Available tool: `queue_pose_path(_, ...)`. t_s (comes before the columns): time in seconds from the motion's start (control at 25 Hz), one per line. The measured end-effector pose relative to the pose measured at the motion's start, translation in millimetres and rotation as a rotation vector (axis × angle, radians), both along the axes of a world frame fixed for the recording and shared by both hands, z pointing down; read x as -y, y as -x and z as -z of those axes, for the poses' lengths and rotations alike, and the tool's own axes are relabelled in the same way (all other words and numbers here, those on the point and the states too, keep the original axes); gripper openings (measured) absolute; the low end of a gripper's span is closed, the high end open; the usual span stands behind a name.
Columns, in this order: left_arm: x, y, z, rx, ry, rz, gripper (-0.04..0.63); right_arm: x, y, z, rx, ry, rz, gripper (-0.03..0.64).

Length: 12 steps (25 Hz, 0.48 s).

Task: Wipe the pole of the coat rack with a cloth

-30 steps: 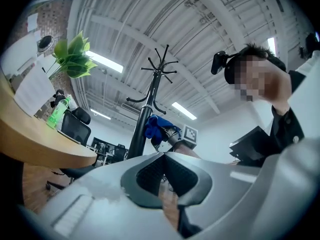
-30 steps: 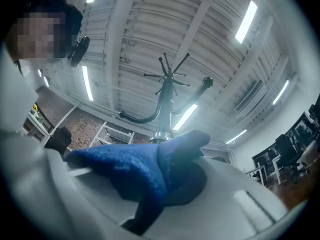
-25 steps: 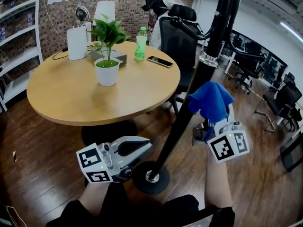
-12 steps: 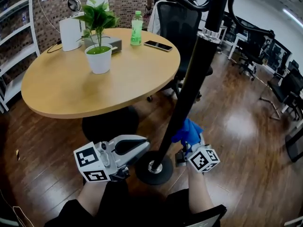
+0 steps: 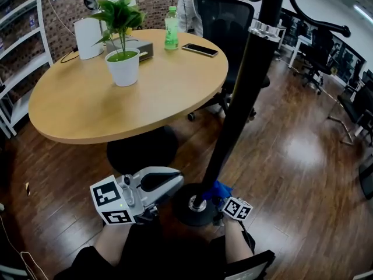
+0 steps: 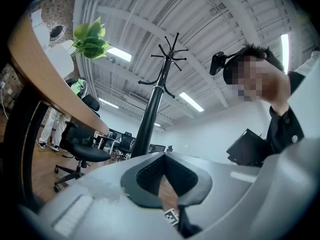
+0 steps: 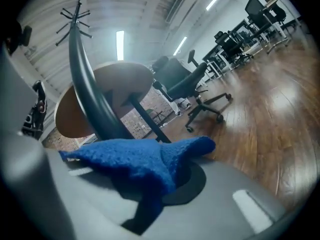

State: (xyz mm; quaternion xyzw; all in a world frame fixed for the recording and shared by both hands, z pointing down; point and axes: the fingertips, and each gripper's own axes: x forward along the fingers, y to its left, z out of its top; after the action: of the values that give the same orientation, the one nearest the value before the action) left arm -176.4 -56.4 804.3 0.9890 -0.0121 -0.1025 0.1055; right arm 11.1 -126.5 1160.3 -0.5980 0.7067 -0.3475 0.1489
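Note:
The black coat rack pole (image 5: 242, 98) rises from its round base (image 5: 191, 210) on the wood floor, just right of the round table. My right gripper (image 5: 224, 196) is shut on a blue cloth (image 5: 220, 189) low down beside the foot of the pole, near the base. In the right gripper view the blue cloth (image 7: 142, 159) bunches between the jaws with the pole (image 7: 90, 94) curving up behind it. My left gripper (image 5: 166, 179) is shut and holds nothing, left of the base; the left gripper view shows the pole (image 6: 152, 116) beyond its closed jaws.
A round wooden table (image 5: 81, 112) stands left of the pole with a potted plant (image 5: 122, 48), a green bottle (image 5: 171, 28) and a phone (image 5: 200, 49). A black office chair (image 5: 218, 28) stands behind the pole. Shelving (image 5: 14, 51) lines the left wall.
My right gripper has slid the blue cloth down the pole, from about mid height to the foot near the base. The left gripper has stayed where it was.

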Motion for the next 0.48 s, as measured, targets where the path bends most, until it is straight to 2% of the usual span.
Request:
queue_pose_path(0.12, 2, 1, -3, 0.009, 0.004, 0.006, 0.000, -2, 1, -10, 0.024, 0.011, -0.019, 0.023)
queue_pose_path(0.24, 2, 0, -3, 0.008, 0.002, 0.006, 0.000, 0, -1, 0, 0.004, -0.007, -0.021, 0.023)
queue_pose_path(0.36, 3, -2, -6, 0.006, 0.003, 0.002, 0.000, 7, -4, 32, -0.036, -0.061, -0.037, 0.023)
queue_pose_path(0.48, 4, -3, -5, -0.002, 0.004, -0.008, 0.000, 19, -5, 91, -0.073, -0.167, -0.035, 0.021)
